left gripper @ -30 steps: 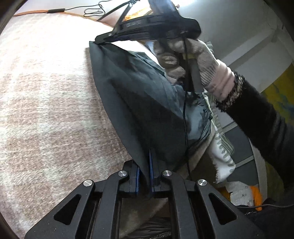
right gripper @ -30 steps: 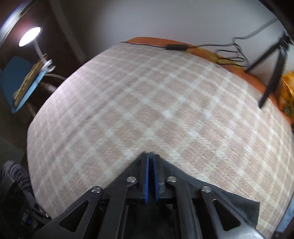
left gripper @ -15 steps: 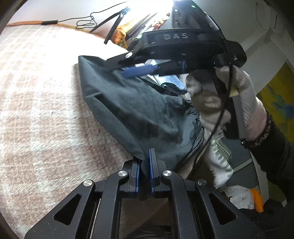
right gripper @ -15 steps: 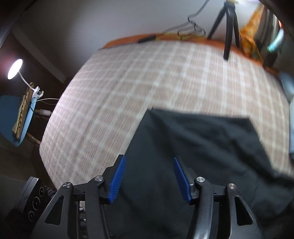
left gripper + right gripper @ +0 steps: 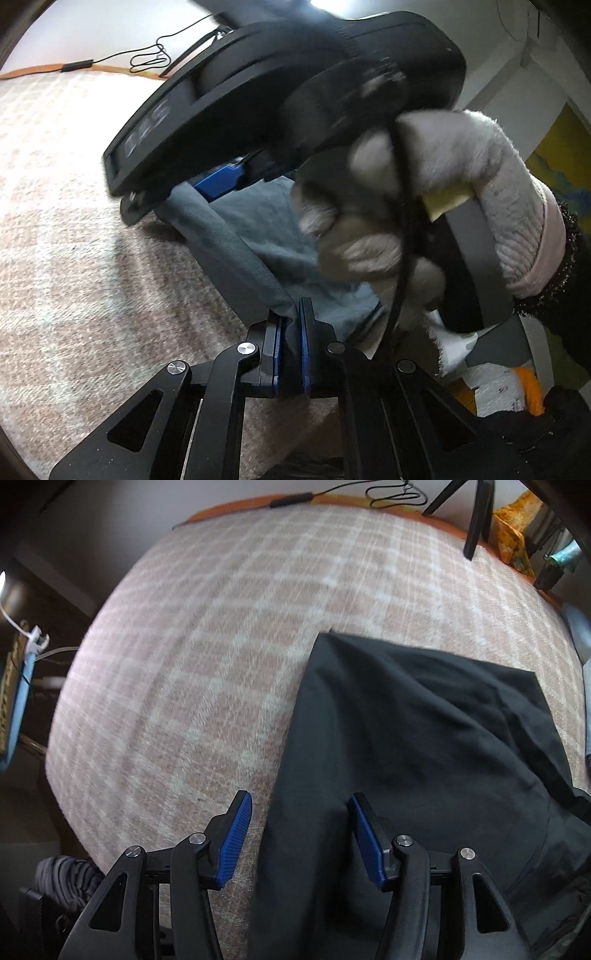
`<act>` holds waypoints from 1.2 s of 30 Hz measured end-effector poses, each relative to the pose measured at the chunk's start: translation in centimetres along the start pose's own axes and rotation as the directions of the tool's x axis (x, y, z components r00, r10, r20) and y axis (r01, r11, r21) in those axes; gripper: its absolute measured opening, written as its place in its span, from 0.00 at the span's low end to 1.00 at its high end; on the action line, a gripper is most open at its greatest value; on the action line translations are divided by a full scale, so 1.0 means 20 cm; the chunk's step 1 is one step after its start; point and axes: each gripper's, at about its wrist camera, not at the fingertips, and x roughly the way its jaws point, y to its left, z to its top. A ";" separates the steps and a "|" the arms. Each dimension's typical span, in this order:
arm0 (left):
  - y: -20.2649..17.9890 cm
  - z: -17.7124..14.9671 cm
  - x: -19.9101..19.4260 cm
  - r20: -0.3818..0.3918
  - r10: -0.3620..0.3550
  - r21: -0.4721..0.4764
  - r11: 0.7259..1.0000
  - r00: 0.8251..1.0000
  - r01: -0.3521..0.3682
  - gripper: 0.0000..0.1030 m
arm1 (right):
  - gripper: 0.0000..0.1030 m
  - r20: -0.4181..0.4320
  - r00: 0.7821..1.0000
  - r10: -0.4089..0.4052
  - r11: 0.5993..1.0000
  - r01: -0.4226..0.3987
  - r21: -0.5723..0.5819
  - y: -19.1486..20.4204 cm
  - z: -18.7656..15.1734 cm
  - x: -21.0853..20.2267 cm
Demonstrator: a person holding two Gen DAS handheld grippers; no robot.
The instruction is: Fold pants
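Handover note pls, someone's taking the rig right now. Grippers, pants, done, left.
Left gripper: shut on a fold of the pants.
Right gripper: open, nothing between the pads, pointing down over the pants' left edge.
Pants: dark, lying partly folded on the plaid blanket, one corner flat toward the far side.
Done: a first fold laid down, it seems.
Left: regrip with the right gripper, finish folding, flatten.

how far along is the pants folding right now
Partly done: the dark fabric pants already lie doubled on the pink checked blanket, one squared end laid flat. In hand: the left gripper is shut on a fabric edge, while the right gripper hovers over the pants with jaws apart, gripping nothing. Left: probably setting that held edge down and a further fold.
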 end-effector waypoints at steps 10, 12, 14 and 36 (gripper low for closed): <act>-0.02 0.00 -0.02 -0.024 0.003 0.014 1.000 1.000 -0.002 0.09 | 0.07 0.103 0.991 0.084 0.992 -0.093 0.084 -0.21 -0.14 -0.04; 0.00 0.01 -0.04 -0.029 -0.002 0.004 1.000 1.000 0.002 0.14 | 0.03 0.150 0.981 0.126 0.984 -0.143 0.107 -0.28 -0.20 -0.08; 0.00 0.02 -0.08 -0.029 -0.022 -0.010 1.000 0.999 0.022 0.28 | 0.02 0.196 0.967 0.163 0.972 -0.192 0.136 -0.35 -0.24 -0.13; -0.21 0.27 0.34 -0.107 -0.129 0.070 0.988 0.986 0.137 0.34 | 0.01 0.395 0.897 0.199 0.904 -0.323 0.279 -1.14 -0.47 -0.54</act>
